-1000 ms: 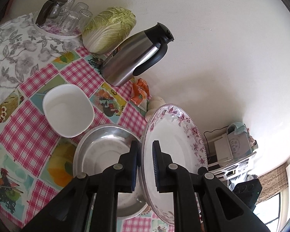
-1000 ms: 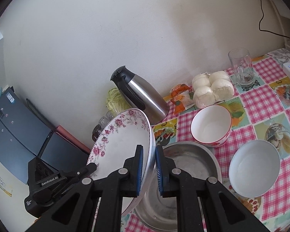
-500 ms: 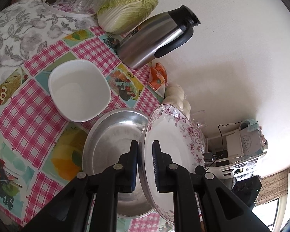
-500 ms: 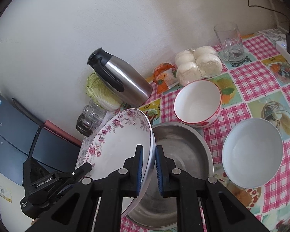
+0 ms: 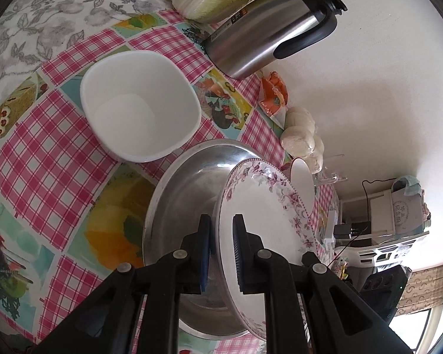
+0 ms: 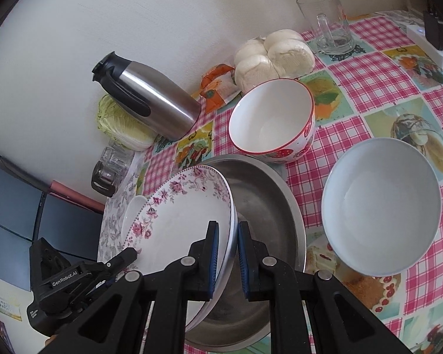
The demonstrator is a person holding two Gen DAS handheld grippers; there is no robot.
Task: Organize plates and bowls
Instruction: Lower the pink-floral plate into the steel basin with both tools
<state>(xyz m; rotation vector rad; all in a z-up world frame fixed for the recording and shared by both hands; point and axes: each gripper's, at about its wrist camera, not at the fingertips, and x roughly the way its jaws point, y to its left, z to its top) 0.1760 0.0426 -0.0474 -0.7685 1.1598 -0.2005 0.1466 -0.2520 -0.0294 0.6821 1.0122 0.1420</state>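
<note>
Floral plate (image 6: 174, 221) now lower over steel basin (image 6: 260, 206); "GenRobot.AI" gripper (image 6: 82, 274).

Bright, even daylight fills both views, with soft shadows on the wall (image 5: 369, 88). Fisheye bending curves the edges into dark corners. The steel basin (image 6: 265, 206) shows mild glare.

Our right gripper (image 6: 227, 253) had its jaws clamped on the rim of the floral plate (image 6: 177, 221), which we held tilted over the steel basin (image 6: 265, 206) on the bench (image 6: 384, 67). Our left gripper (image 6: 124, 258) gripped the plate's opposite edge. Beside the basin stood a red-rimmed bowl (image 6: 271, 118) and a white bowl (image 6: 381, 206).
</note>
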